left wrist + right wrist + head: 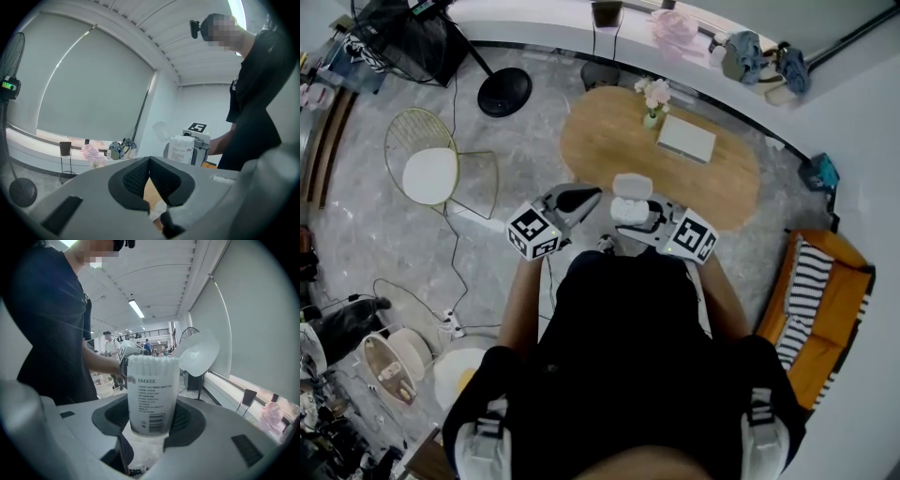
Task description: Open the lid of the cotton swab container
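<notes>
Lid (199, 354) open; cotton swab container (151, 394) in right claw (149, 425).
Right claw gripped it upright between its pads, lid swung up beyond the tips. Left claw (150, 163) clenched, empty. Tilt or slackened grip risked spilling swabs (152, 361).

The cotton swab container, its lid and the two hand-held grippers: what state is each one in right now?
cotton swab container: upright, packed with swabs, clamped between two jaws.
lid: open, swung up and back beside the container's top.
right hand-held gripper: jaws closed on the container's lower part.
left hand-held gripper: jaws shut together, nothing between them.
</notes>
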`<state>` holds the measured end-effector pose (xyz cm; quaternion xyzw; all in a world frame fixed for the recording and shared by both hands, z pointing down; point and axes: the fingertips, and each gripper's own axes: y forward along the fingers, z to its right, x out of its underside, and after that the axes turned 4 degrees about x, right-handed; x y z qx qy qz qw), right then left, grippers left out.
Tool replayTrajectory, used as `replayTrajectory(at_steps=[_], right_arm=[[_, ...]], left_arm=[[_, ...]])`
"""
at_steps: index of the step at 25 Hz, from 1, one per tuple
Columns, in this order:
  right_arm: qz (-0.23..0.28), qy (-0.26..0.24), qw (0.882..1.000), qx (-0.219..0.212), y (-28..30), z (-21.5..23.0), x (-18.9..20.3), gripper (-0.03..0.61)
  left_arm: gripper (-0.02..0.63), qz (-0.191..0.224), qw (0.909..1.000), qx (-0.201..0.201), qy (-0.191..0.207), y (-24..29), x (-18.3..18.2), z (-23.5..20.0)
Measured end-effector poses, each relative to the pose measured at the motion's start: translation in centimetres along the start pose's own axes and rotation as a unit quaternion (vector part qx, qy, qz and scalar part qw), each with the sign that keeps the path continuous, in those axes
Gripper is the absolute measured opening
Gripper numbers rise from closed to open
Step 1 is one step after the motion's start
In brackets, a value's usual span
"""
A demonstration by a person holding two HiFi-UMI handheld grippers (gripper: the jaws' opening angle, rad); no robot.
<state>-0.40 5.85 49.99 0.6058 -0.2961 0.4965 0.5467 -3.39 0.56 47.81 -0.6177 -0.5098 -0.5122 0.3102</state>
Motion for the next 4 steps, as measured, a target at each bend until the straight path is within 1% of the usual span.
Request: replayTrajectory(at_steps=[4], right_arm=[[0.004, 0.006, 1.0, 0.003, -0.21, 0.38, 0.35, 0.199]], left_arm=[[0.001, -0.004, 1.0, 0.0, 0.004, 0.34, 0.17, -0.02]])
